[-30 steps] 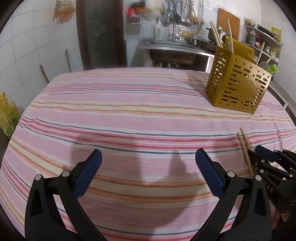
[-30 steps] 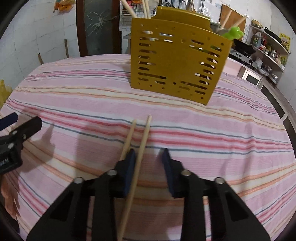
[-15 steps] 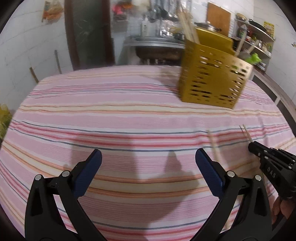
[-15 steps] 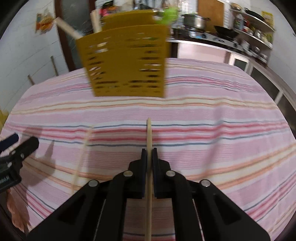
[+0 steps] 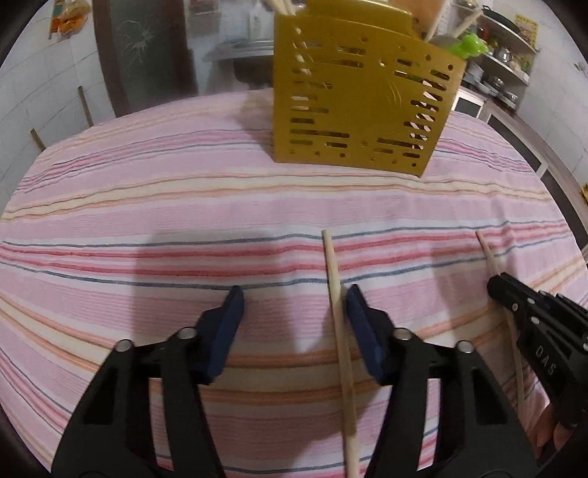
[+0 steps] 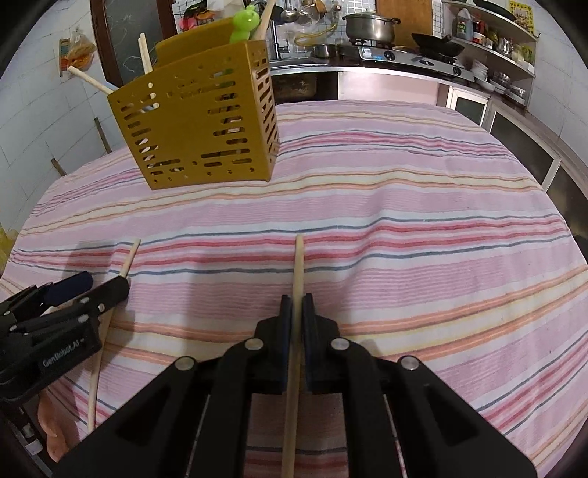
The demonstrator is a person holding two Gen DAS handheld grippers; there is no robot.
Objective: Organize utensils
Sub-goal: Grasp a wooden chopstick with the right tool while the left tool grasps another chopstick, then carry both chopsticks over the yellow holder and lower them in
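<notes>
A wooden chopstick [image 5: 336,294] lies on the striped tablecloth [image 5: 147,220], between my left gripper's [image 5: 294,298] jaws and close to the right blue pad [image 5: 358,316]. The jaws are closing but the left pad is still well clear of it. My right gripper [image 6: 297,299] is shut on a second chopstick [image 6: 298,264], which pokes out ahead of the pads just above the cloth. In the left wrist view, that right gripper [image 5: 494,285] and its chopstick [image 5: 488,257] are on the right. A yellow perforated utensil holder [image 5: 360,110] stands further back with chopsticks in it.
In the right wrist view, the holder [image 6: 198,125] stands at the back left with a green-topped utensil [image 6: 242,25] in it. My left gripper [image 6: 104,283] is low on the left over its chopstick [image 6: 128,257]. A kitchen counter with a stove [image 6: 404,55] runs behind the table.
The right gripper closed on one chopstick of the pair and drew it away to the right. The left gripper moved over the other chopstick, and its jaws have narrowed around it.
</notes>
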